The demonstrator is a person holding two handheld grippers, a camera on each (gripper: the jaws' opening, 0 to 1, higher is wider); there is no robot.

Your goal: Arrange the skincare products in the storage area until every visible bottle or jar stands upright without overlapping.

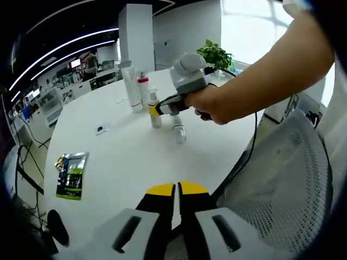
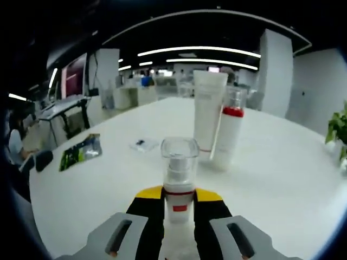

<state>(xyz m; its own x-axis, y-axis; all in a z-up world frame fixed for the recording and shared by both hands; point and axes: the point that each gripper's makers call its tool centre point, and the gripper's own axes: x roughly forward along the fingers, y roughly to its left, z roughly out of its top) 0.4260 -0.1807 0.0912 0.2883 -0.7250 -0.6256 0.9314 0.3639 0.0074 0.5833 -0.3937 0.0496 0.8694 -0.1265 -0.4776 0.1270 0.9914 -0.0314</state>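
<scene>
Right gripper (image 2: 179,201) clamped on clear-capped pump bottle (image 2: 179,179), upright on white table (image 2: 282,162). Tube (image 2: 209,111) and red-collared bottle (image 2: 229,132) upright at bottle's 1 o'clock, touching. Left gripper (image 1: 177,190) jaws together, holding nothing. Small bottle (image 1: 179,131) on table.

The right gripper (image 2: 178,199) is squeezing a small bottle (image 2: 179,179) with a see-through cap between its two yellow-tipped jaws. The bottle is standing up straight on the white table (image 2: 282,179). Behind it, a tall white tube (image 2: 208,111) and a white bottle with a red band (image 2: 229,130) are standing just beside each other. Off to the left, a green packet (image 2: 81,152) and a small card (image 2: 143,143) are lying flat on the table.
</scene>
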